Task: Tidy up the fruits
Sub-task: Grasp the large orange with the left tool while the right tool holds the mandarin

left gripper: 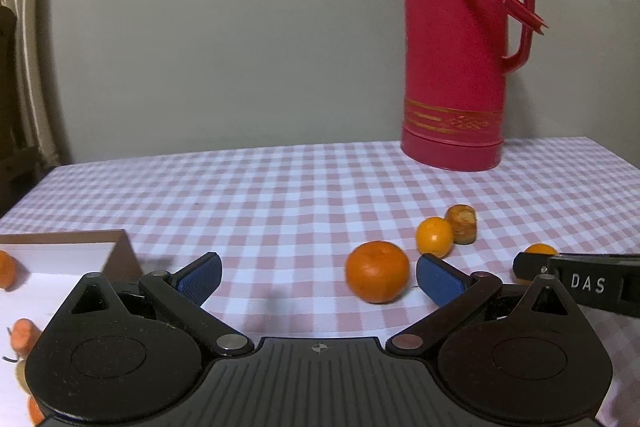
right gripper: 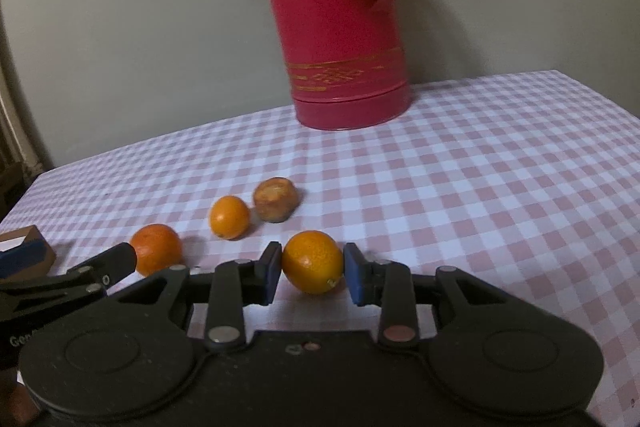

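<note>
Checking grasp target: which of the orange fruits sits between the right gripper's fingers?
The yellowish orange nearest the camera, framed by the right gripper. The deeper-orange mandarin and the small orange lie free, left and farther back.

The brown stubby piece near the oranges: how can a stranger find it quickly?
Start from the tall red thermos at the back of the checked tablecloth. In front of it lies the brown piece, beside a small orange. Only it is dull brown, flat-topped.
</note>
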`<control>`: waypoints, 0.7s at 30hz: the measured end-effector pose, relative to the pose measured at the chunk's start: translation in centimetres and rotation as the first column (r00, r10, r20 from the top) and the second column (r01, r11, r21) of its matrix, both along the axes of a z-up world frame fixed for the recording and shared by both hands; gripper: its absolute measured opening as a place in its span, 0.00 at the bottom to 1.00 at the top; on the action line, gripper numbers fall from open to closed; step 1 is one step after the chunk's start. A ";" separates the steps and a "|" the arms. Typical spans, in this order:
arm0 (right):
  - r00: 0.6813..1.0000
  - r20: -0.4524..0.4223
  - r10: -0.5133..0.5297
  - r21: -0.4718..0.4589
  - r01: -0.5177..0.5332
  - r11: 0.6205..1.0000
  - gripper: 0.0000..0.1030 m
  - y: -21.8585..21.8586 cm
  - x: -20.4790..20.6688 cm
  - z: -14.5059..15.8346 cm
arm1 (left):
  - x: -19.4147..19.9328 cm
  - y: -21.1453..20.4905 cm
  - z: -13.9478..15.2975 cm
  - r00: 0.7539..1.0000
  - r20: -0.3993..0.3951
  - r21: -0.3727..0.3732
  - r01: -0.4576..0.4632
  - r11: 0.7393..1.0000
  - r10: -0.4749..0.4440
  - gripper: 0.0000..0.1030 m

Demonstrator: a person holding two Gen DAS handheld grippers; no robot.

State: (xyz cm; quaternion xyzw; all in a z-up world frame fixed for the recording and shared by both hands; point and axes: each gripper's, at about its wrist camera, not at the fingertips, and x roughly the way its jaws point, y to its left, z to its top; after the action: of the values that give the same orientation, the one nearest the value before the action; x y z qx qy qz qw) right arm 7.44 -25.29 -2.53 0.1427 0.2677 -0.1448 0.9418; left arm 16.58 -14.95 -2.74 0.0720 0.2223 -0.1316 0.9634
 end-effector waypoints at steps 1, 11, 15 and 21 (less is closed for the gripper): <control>1.000 -0.003 -0.002 0.003 0.002 1.000 0.24 -0.2 0.0 -0.1 | 0.1 -0.3 -0.1 1.000 -0.002 -0.002 0.004 1.000 -0.004 1.00; 1.000 -0.001 0.005 0.022 -0.005 1.000 0.27 -0.4 0.0 -0.4 | 1.0 -1.8 -0.5 0.999 -0.023 -0.019 0.029 0.999 -0.030 0.87; 1.000 -0.001 0.003 0.023 -0.003 1.000 0.27 -0.4 0.1 -0.3 | 2.1 -1.9 -0.8 0.995 -0.085 -0.037 0.042 0.998 -0.045 0.65; 1.000 -0.003 0.003 0.022 -0.003 1.000 0.28 -0.4 0.2 -0.4 | 2.4 -2.5 -1.2 0.990 -0.118 -0.038 0.073 0.997 -0.077 0.62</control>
State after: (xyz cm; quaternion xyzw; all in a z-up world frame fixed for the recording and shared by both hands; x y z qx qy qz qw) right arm 7.59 -25.68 -2.93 0.1523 0.2708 -0.1408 0.9400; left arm 19.01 -17.43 -3.98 0.0559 0.2746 -0.1758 0.9437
